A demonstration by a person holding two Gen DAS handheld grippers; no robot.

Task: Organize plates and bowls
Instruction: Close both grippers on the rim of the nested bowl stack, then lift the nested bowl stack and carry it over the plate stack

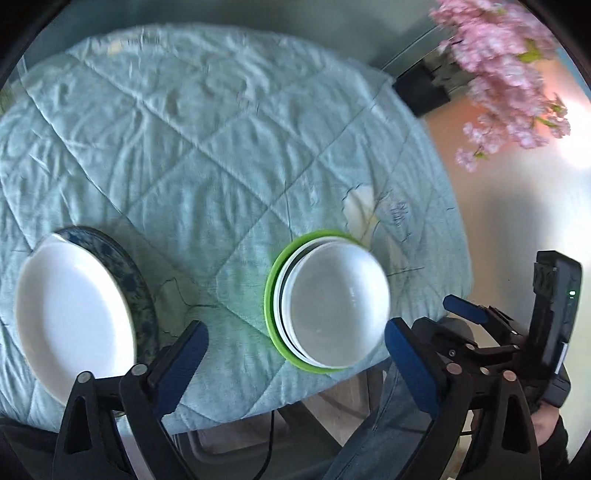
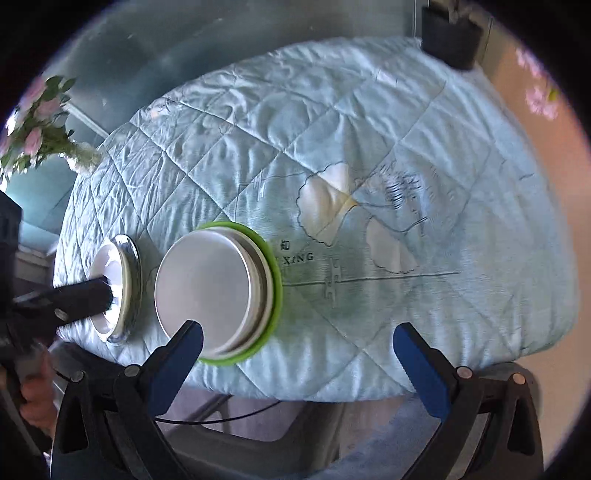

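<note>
A stack of bowls, a white bowl [image 1: 340,302] nested in others with a green one [image 1: 271,295] at the bottom, sits near the table's front edge; it also shows in the right wrist view [image 2: 207,288]. A white plate [image 1: 70,314] lies on a blue patterned plate [image 1: 136,273] at the left; the pair also shows in the right wrist view [image 2: 123,284]. My left gripper [image 1: 295,362] is open and empty, just in front of the bowl stack. My right gripper [image 2: 299,354] is open and empty, to the right of the stack; it shows in the left wrist view [image 1: 432,317].
A light blue quilted cloth [image 1: 207,140] covers the table [image 2: 406,155]. Pink flowers [image 1: 506,74] stand at the back right, a bouquet [image 2: 40,122] at the left. A black object [image 2: 450,33] sits at the far edge. A cable [image 2: 221,417] hangs below the front edge.
</note>
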